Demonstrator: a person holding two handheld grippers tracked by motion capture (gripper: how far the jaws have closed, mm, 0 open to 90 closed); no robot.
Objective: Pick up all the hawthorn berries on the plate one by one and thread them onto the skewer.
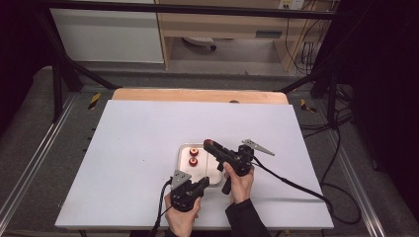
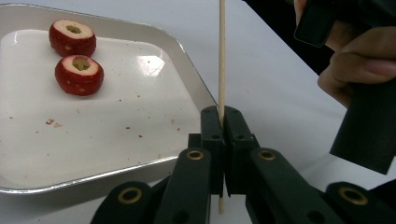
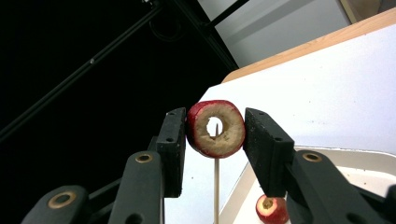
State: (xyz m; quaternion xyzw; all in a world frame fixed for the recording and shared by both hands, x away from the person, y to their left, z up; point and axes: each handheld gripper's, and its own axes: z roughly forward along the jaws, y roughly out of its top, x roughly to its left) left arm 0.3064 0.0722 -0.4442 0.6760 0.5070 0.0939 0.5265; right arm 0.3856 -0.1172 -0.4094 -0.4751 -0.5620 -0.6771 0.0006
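The skewer (image 2: 222, 56) is clamped upright by the left gripper (image 2: 223, 122) so the cored fruit (image 3: 215, 128), gripped by the right gripper (image 3: 215, 140), can be threaded on

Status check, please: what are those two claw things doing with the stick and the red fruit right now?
Left gripper shut on upright skewer. Right gripper clamps cored fruit piece, skewer tip at its hole. Two more pieces on tray. Nothing in the way.

On the table (image 1: 128, 148) sits a tray (image 1: 183, 150), near the person's edge. In the tray lie 2 cored fruit pieces (image 2: 72, 37) (image 2: 79, 74), one just behind the other, close but apart. At the tray's near rim the left gripper (image 2: 223, 123) pinches a skewer (image 2: 222, 56) upright. Above it, the right gripper (image 3: 215, 135) clamps a 3rd cored piece (image 3: 215, 128) — its hole right over the skewer's tip.
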